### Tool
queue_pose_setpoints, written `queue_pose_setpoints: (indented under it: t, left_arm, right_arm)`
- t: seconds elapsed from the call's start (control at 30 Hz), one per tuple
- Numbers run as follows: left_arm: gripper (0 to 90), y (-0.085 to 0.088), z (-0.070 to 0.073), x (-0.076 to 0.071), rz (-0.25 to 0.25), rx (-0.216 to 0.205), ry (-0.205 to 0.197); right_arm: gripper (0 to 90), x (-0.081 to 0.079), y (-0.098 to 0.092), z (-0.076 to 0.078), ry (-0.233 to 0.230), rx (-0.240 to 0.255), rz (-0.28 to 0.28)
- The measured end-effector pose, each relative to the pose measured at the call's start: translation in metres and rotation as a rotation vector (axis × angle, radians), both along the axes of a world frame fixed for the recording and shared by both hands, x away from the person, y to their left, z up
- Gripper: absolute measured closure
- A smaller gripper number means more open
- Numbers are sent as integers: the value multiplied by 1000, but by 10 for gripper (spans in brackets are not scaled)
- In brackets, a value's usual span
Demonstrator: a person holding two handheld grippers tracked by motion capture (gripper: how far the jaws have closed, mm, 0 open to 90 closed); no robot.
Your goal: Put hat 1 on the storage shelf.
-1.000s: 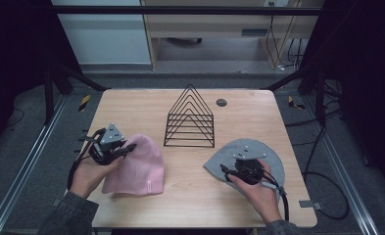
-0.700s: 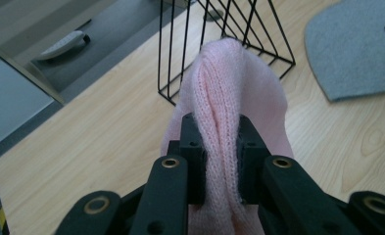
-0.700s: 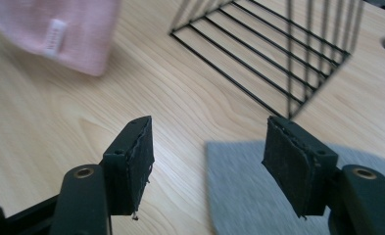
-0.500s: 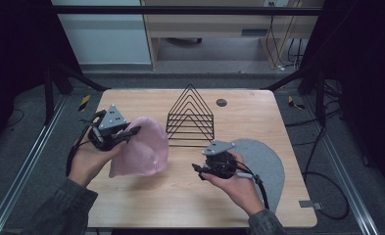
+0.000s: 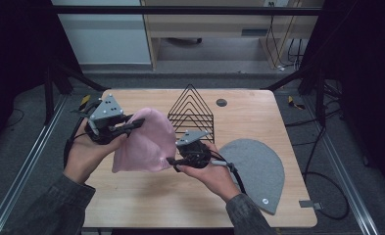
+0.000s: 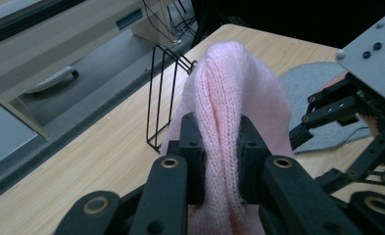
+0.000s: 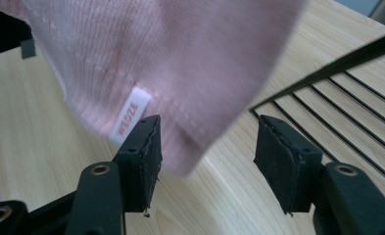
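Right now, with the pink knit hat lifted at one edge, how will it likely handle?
Probably floppy: the pink knit hat drapes below the left claw, whose jaws bunch its knit into a ridge. Likely light, since one pinch holds it up. Its loose corner may sway between the right claw's open jaws.

the knitted hat [image 5: 143, 139] is showing pale pink, ribbed in fine vertical rows, with a small white label [image 7: 130, 115] carrying reddish lettering. the flat felt piece [image 5: 258, 166] is lying plain grey. the wire rack [image 5: 192, 111] is standing out black. the bench [image 5: 258, 110] is showing light wood grain. both tongs are looking black, each topped by a grey plate.
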State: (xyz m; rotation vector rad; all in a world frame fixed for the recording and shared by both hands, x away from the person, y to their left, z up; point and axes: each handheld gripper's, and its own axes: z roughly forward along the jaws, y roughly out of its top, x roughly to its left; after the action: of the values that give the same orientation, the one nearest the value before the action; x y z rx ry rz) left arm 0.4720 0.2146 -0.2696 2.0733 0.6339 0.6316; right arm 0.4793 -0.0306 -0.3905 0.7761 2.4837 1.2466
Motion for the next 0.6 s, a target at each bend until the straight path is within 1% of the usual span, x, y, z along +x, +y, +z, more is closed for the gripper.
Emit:
queue_pose_setpoints:
  t: [0.07, 0.1, 0.13, 0.17, 0.2, 0.23, 0.27, 0.33, 0.37, 0.4, 0.43, 0.5, 0.53, 0.6]
  left_arm:
    - [775, 0, 2, 0, -3, -2, 5]
    - [775, 0, 2, 1, -4, -5, 9]
    - [774, 0, 3, 1, -6, -9, 13]
    - [773, 1, 3, 2, -8, -9, 17]
    - [772, 1, 4, 3, -7, -27, 25]
    - [771, 1, 4, 3, -7, -27, 25]
    - [770, 4, 7, 6, -12, -35, 37]
    - [767, 4, 12, 8, -12, -35, 39]
    - [766, 4, 13, 10, -14, -44, 44]
    - [765, 4, 13, 10, -14, -44, 44]
    - [765, 5, 20, 13, -16, -32, 43]
    - [764, 5, 26, 16, -19, -35, 48]
    - [764, 5, 26, 16, -19, -35, 48]
    - [764, 3, 32, 21, -21, -47, 49]
  right_arm:
    - [659, 2, 2, 2, -1, 20, 31]
    - [735, 3, 2, 3, -7, 19, 38]
    - [778, 4, 2, 5, -7, 22, 45]
    - [812, 5, 1, 7, 3, 35, 55]
    - [825, 5, 0, 9, 4, 34, 60]
    - [825, 5, 0, 9, 4, 34, 60]
    - [833, 7, -2, 15, -6, 26, 61]
    - [837, 7, -6, 22, -12, 13, 59]
    - [839, 8, -8, 26, -23, 5, 57]
    - [840, 9, -10, 30, -28, 1, 52]
    - [840, 10, -13, 34, -34, -5, 44]
    - [841, 13, -19, 43, -50, -19, 30]
    - [842, 15, -23, 49, -55, -26, 22]
    - [842, 19, -28, 55, -68, -41, 9]
